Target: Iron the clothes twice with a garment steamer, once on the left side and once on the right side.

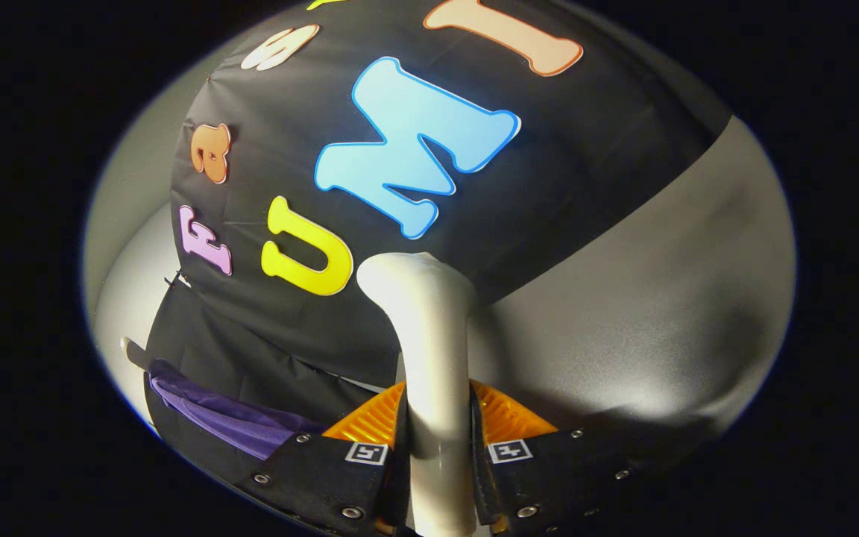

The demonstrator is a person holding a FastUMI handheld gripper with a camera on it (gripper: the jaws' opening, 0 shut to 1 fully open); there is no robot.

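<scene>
The gripper [437, 436] fingers are clenching the white steamer handle [429, 350], carrying it toward the purple garment [228, 418] for ironing.

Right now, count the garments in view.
1: a purple garment hanging left of the claw, which is shut on the steamer handle. Others may be hidden.

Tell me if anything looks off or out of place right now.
Nothing stands out. The gripper is shut on the white steamer handle, held upright between the fingers. The purple garment hangs off to the side against the booth wall.
</scene>
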